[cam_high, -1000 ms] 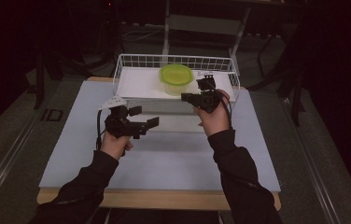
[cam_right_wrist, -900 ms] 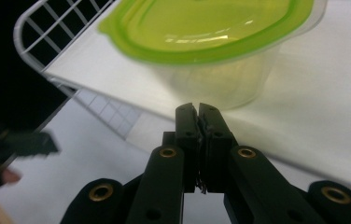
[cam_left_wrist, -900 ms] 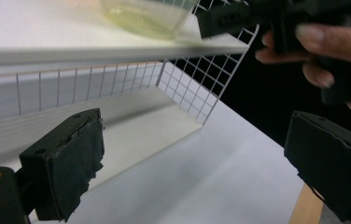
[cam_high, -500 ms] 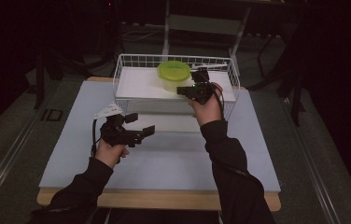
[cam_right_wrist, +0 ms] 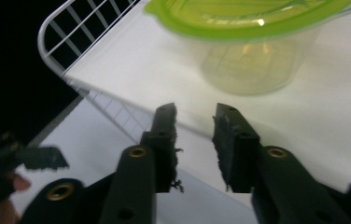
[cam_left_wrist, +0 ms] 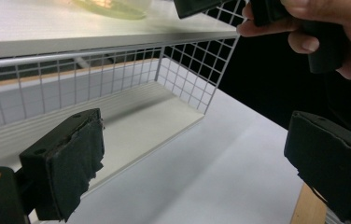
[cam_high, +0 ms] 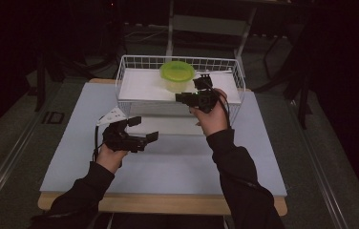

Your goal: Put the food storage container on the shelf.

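Right tongs (cam_right_wrist: 194, 140) just opening, empty, green-lidded container (cam_right_wrist: 253, 42) right ahead; left tongs (cam_left_wrist: 201, 158) wide open, empty, over worktop (cam_high: 177, 162).

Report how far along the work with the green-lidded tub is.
Done: the clear plastic tub with the green lid stands on the top board of the white wire rack. In hand: the right claw, jaws just opening and empty, points at it. Left: closing on the tub. The left claw waits open.
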Available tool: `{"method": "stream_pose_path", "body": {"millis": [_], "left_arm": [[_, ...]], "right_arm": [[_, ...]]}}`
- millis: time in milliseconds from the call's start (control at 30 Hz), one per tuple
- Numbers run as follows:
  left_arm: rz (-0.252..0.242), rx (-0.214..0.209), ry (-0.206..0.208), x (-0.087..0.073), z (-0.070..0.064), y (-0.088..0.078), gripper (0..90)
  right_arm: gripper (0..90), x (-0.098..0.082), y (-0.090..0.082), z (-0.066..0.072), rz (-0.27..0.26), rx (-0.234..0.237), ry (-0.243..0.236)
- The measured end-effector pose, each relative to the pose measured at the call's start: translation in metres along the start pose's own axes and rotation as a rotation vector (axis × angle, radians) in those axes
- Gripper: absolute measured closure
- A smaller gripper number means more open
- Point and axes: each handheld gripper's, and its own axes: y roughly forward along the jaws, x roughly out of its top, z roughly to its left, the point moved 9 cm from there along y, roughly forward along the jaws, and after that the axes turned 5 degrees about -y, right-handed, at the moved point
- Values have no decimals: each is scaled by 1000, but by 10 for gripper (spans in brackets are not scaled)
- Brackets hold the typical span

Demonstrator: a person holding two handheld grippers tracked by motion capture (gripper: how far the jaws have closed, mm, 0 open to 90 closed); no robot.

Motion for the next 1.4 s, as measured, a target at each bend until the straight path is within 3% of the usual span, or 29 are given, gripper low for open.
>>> {"method": "stream_pose_path", "body": {"millis": [233, 300, 467, 667, 1067, 1400], "left_arm": [[-6, -51, 13, -1, -11, -5, 59], [6, -57, 19, -4, -14, -5, 59], [13, -69, 18, -10, -18, -4, 59], [30, -83, 30, -20, -23, -5, 59], [85, -102, 55, -46, -27, -6, 59], [105, -114, 66, -60, -28, -9, 59]], "right_arm": [[358, -15, -20, 13, -56, 21, -88], [292, -24, -24, 17, -54, 61, -127], [188, -44, -33, 23, -82, 97, -182], [187, -67, -36, 18, -90, 73, -223], [177, -129, -35, 7, -40, 73, -230], [174, -154, -43, -9, -31, 62, -235]]}}
